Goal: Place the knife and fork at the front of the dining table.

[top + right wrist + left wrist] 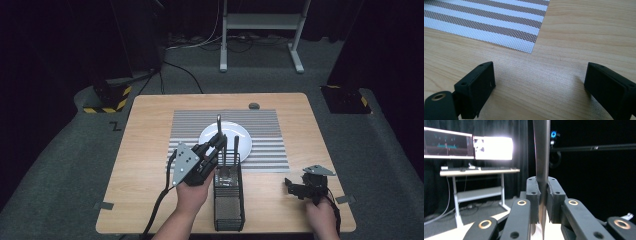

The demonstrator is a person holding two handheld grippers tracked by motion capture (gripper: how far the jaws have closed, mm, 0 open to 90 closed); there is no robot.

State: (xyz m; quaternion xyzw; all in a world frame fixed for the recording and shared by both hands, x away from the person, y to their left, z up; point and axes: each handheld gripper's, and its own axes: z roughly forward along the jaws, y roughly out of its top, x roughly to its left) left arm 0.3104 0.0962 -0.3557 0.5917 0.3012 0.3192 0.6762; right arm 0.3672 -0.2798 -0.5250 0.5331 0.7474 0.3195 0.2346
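Dark curtains and grey carpet surround a wooden table (150, 150), which is the biggest thing before the person. On it lies a striped placemat (270, 130), behind both grippers, and a white plate (235, 132) rests on the mat just beyond the left gripper's tips. A black mesh cutlery holder (229, 202) stands on the near part of the table, directly to the right of the left gripper (218, 141) and well to the left of the right gripper (290, 186). Two dark utensil handles rise from the holder. The left gripper is lifted above the table, and its jaws are pressed together on a thin dark utensil (542, 157); this utensil goes up straight from between the pads, over the plate. The right gripper sits low on the bare wood near the right edge, and its jaws are spread wide with nothing between them; the mat's corner (530, 46) is just ahead of them.
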